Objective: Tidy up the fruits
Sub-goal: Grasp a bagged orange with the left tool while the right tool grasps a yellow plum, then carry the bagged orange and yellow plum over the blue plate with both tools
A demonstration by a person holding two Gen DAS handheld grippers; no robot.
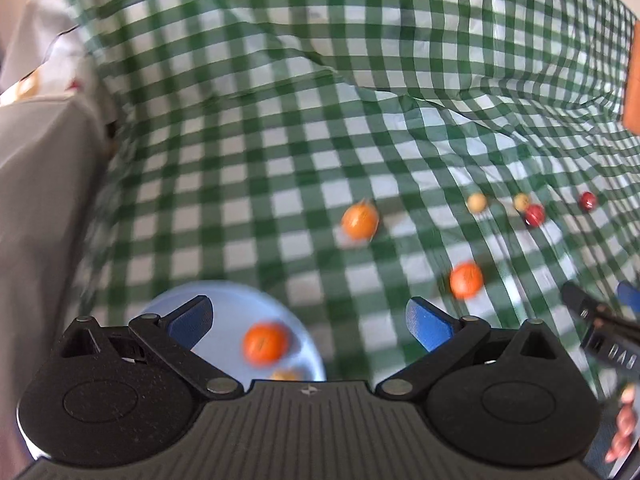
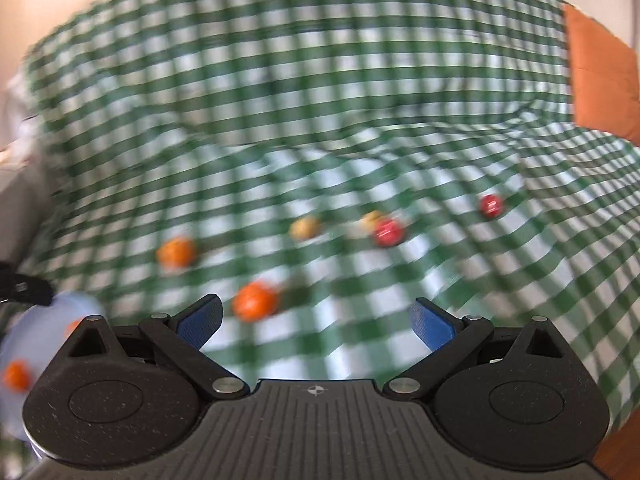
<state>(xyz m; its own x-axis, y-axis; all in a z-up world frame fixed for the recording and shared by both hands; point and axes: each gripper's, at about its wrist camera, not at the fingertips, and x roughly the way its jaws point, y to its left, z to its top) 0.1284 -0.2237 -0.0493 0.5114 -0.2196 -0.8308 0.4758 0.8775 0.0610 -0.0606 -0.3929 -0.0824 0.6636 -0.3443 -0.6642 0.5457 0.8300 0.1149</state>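
Observation:
My left gripper [image 1: 310, 322] is open above a light blue plate [image 1: 228, 312]. An orange [image 1: 265, 342] lies on the plate between the jaws, with a second fruit partly hidden below it. Two more oranges [image 1: 359, 220] [image 1: 466, 280] sit loose on the green checked cloth, with two tan fruits [image 1: 477, 202] [image 1: 521, 201] and two red ones [image 1: 535, 214] [image 1: 588, 201] farther right. My right gripper [image 2: 316, 326] is open and empty over the cloth, close to an orange [image 2: 255, 301]. The right wrist view is blurred; it shows another orange [image 2: 177, 252], tan fruits [image 2: 306, 228], red fruits [image 2: 388, 232] [image 2: 491, 205], and the plate [image 2: 24, 344] at the left edge.
The green checked cloth [image 1: 320, 120] is wrinkled and rises in folds at the back. A grey surface [image 1: 40, 200] borders it on the left. An orange cushion [image 2: 600, 76] sits at the right. The other gripper [image 1: 600, 328] and a hand [image 1: 624, 428] show at the right edge.

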